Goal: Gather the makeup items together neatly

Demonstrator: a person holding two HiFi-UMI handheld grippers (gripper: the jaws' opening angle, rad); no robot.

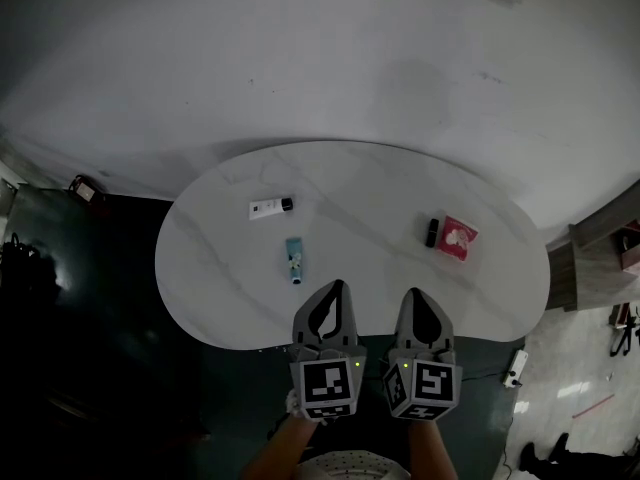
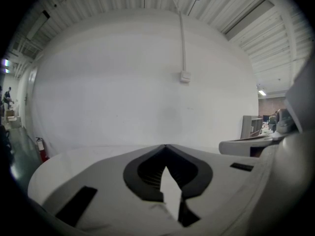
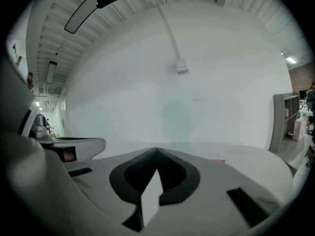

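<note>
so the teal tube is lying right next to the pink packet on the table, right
Not quite. The thing lying right next to the pink packet is a small black stick. The teal tube is on the table too, but well apart from the packet, nearer the white tube. The head view shows this.

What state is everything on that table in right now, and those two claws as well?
White tube: lying flat, dark cap on.
Teal tube: lying flat, apart from the others.
Pink packet: lying flat.
Black stick: lying beside the pink packet.
Left claw: shut, empty.
Right claw: shut, empty.
</note>
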